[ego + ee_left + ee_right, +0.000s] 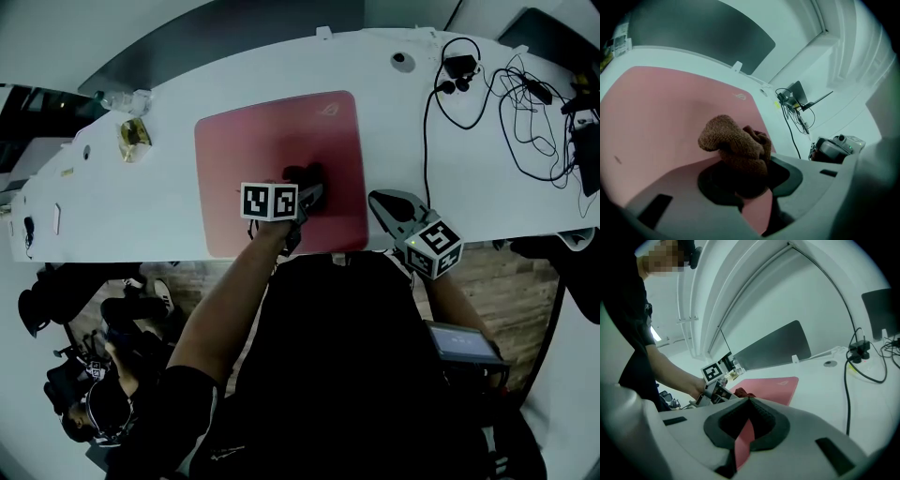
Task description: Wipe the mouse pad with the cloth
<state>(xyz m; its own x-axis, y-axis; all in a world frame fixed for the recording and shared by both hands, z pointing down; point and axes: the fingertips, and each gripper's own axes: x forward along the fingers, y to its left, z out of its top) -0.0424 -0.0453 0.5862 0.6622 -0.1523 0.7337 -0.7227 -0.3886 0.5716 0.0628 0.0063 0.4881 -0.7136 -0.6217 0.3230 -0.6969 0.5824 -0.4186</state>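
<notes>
A pink mouse pad point(253, 150) lies on the white table point(131, 211). My left gripper point(309, 190) is over the pad's near right part, shut on a bunched brown knitted cloth point(736, 147) that rests on the pad point(661, 108). In the head view the cloth point(302, 174) looks dark at the jaw tips. My right gripper point(377, 200) hovers just off the pad's right edge near the table's front. Its jaws meet at the tips and hold nothing. From the right gripper view I see the left gripper point(717, 389), the cloth point(744, 393) and the pad point(776, 385).
Black cables point(525, 108) and a plug point(459, 67) are tangled at the table's back right. A cable hole point(401, 59) sits behind the pad. A small gold object point(134, 139) lies at the left. A grey partition point(234, 37) runs along the back.
</notes>
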